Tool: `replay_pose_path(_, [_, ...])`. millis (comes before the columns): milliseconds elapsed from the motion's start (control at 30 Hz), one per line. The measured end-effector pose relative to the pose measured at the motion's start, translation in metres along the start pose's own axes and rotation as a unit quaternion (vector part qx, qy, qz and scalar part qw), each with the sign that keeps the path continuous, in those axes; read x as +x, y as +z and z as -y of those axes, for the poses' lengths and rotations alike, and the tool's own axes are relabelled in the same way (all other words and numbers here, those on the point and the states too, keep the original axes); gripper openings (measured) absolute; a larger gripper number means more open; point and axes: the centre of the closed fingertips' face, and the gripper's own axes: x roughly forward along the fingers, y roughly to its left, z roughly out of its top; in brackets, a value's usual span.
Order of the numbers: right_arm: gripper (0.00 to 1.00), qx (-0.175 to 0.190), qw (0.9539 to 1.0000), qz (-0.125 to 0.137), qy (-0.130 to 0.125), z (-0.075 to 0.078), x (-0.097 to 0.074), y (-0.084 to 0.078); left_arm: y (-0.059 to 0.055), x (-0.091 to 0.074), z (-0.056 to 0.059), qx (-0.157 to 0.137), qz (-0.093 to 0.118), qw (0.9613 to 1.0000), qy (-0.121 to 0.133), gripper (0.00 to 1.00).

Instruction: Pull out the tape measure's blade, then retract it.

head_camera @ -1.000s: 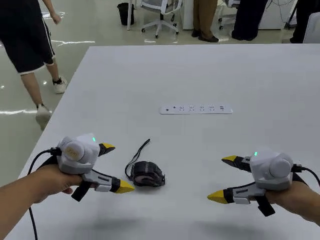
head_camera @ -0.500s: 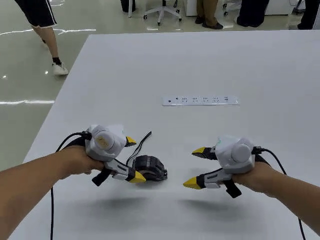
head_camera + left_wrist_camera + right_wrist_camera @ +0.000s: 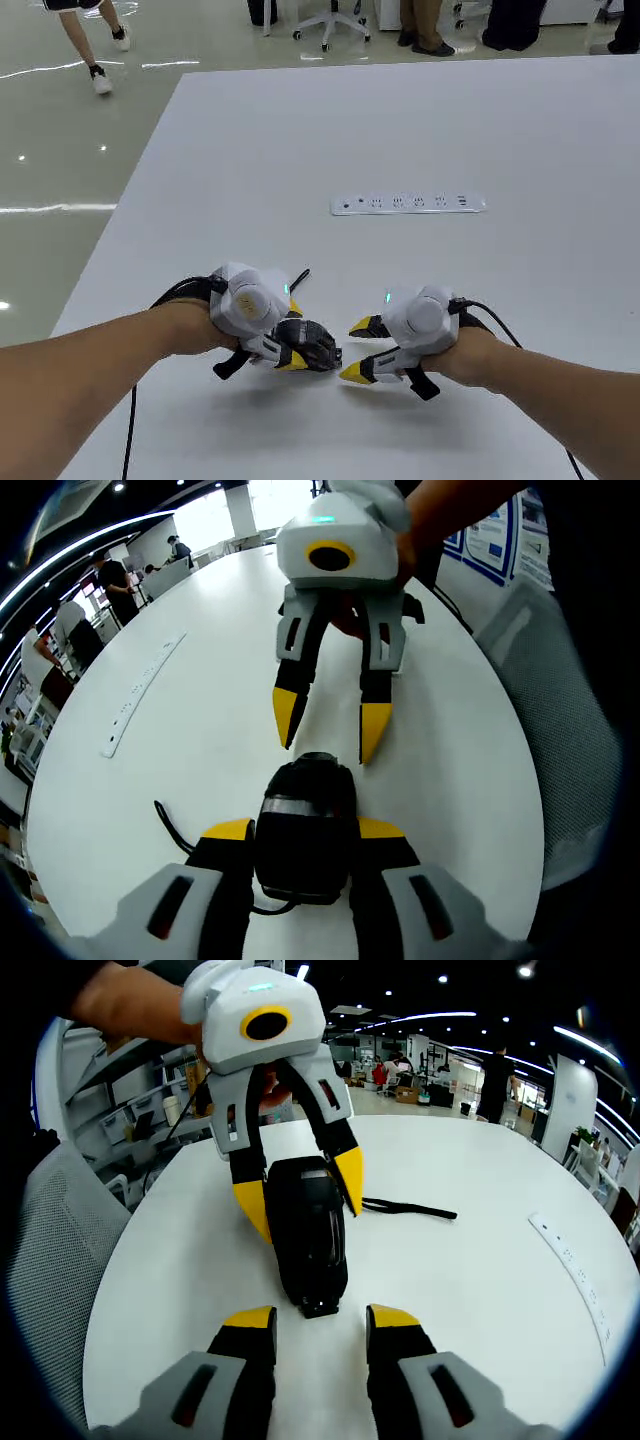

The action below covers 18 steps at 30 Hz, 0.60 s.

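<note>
Your left gripper (image 3: 293,337) has its jaws set around the tape measure (image 3: 312,345), one yellow tip pressed against each flank of the case. The left gripper view shows this from behind: the left gripper (image 3: 304,830) has the tape measure (image 3: 305,820) wedged between its two jaws. Your right gripper (image 3: 357,350) is spread, holding nothing, with its yellow tips pointed at the case and stopping just short of it. In the right gripper view, your right gripper (image 3: 322,1317) has its tips on either side of the small tab at the case's near end, apart from it, while your left gripper (image 3: 300,1192) straddles the case from the far side.

The tape measure (image 3: 308,1235) is a compact black case standing on its narrow edge on the tabletop (image 3: 450,120), with a glossy grey band across its top in the left gripper view. No length of blade is drawn out. Its black wrist strap (image 3: 297,278) trails flat on the surface, away from the case toward the far edge.

The case sits close to the tabletop's near edge, nearer the left edge than the right. A white power strip (image 3: 408,203) lies well apart from it, further toward the far edge.
</note>
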Motion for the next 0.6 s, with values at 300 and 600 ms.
replay_pose_path(300, [0.19, -0.031, 0.9992, -0.020, 0.014, -0.001, 0.009, 0.000, -0.003, -0.001, -0.005, -0.011, 0.002, 0.9999, 0.006, 0.31])
replay_pose_path(600, [0.16, -0.065, 0.9964, -0.039, 0.038, -0.006, 0.014, -0.003, -0.004, -0.001, -0.005, -0.017, 0.005, 0.9998, 0.004, 0.31])
